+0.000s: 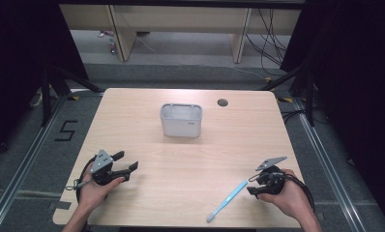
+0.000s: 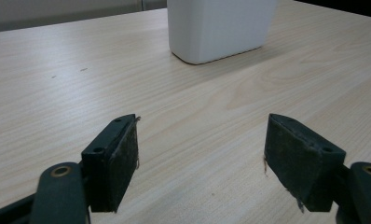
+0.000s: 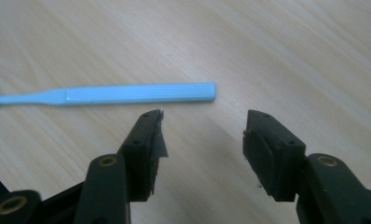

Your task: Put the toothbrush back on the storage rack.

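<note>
- Right gripper [image 3: 202, 140], jaws wide and empty, hovers just below the blue toothbrush [image 3: 127, 94] in the right gripper view.
- Toothbrush lies crosswise ahead of the jaws, handle end nearest.
- Left gripper [image 1: 125, 164], also open, sits well apart at lower left.

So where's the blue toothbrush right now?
The blue toothbrush lies flat on the table's near right part in the high view, just left of the open right gripper.

Light wooden table [image 1: 147, 145]: white container [image 1: 181, 120] at centre, blue toothbrush [image 1: 228, 199] near front right.
</note>
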Demonstrator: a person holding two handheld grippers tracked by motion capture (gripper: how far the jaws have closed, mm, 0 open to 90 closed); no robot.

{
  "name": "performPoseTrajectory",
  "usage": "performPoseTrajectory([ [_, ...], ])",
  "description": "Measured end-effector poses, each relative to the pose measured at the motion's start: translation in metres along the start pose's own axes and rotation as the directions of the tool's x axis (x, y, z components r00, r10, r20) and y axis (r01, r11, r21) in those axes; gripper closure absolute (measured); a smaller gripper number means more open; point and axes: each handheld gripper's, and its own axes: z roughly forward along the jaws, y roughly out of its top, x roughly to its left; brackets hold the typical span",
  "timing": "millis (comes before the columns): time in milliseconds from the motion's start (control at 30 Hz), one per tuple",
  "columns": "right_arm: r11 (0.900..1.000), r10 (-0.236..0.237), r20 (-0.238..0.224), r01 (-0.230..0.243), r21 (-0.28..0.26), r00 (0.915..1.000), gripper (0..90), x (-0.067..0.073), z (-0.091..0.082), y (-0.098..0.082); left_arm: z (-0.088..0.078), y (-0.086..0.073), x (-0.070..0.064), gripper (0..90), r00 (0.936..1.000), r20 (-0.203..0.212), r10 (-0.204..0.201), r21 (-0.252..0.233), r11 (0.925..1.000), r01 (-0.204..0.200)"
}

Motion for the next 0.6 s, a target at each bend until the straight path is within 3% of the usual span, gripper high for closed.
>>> performPoseTrajectory([
  [33,0.994,-0.106,-0.003,0.106,-0.028,0.9943,45.3,-0.004,0.002,0.002,0.000,0.000,0.000,25.5,1.0000,-0.002,0.003,-0.005,1.0000,-0.003],
  [67,0.994,-0.106,-0.003,0.106,-0.028,0.9943,45.3,-0.004,0.002,0.002,0.000,0.000,0.000,25.4,1.0000,-0.002,0.003,-0.005,1.0000,-0.003],
  [100,0.978,-0.209,-0.029,0.209,-0.013,0.9774,42.7,-0.001,0.002,0.005,0.000,0.000,0.000,25.3,1.0000,-0.002,0.005,-0.004,1.0000,-0.005],
  [133,0.964,-0.267,-0.037,0.266,-0.023,0.9630,42.6,-0.002,0.003,0.006,0.000,0.000,0.000,25.3,1.0000,-0.004,0.003,-0.005,1.0000,-0.003],
  [200,0.951,-0.307,-0.062,0.309,0.014,0.9497,43.1,0.000,0.003,0.009,0.000,0.000,-0.001,25.3,0.9999,-0.006,0.011,0.000,0.9999,-0.011],
  [233,0.932,-0.360,-0.060,0.362,0.026,0.9310,43.3,-0.001,0.005,0.012,0.000,0.000,-0.001,25.4,0.9999,-0.006,0.012,0.001,0.9999,-0.012],
  [267,0.932,-0.360,-0.060,0.362,0.026,0.9310,43.3,-0.001,0.005,0.012,0.000,0.000,-0.001,25.4,0.9999,-0.006,0.012,0.001,0.9999,-0.012],
  [300,0.918,-0.387,-0.067,0.391,0.069,0.9198,44.1,-0.001,0.007,0.015,0.000,0.000,-0.002,25.3,0.9999,-0.002,0.014,-0.004,0.9999,-0.014],
  [333,0.906,-0.411,-0.063,0.415,0.080,0.9093,44.9,-0.002,0.008,0.016,0.001,0.000,-0.002,25.3,0.9999,-0.002,0.014,-0.004,0.9999,-0.014],
  [367,0.907,-0.407,-0.052,0.410,0.098,0.9120,45.4,-0.002,0.007,0.018,0.001,0.000,-0.002,25.2,0.9999,-0.001,0.015,-0.002,0.9999,-0.015],
  [467,0.896,-0.428,-0.054,0.431,0.110,0.9023,46.5,-0.002,0.007,0.022,0.001,0.000,-0.002,25.1,0.9998,0.002,0.018,-0.004,0.9998,-0.018],
  [500,0.890,-0.440,-0.056,0.443,0.108,0.8963,46.8,-0.002,0.006,0.023,0.001,0.000,-0.002,25.1,0.9998,0.002,0.019,-0.004,0.9998,-0.019],
  [533,0.872,-0.474,-0.062,0.478,0.107,0.8782,47.1,-0.003,0.007,0.025,0.001,0.000,-0.002,25.1,0.9998,0.002,0.018,-0.004,0.9998,-0.018],
  [600,0.870,-0.475,-0.060,0.479,0.116,0.8778,47.4,-0.003,0.007,0.025,0.001,0.000,-0.002,25.1,0.9999,0.002,0.017,-0.005,0.9999,-0.017],
])
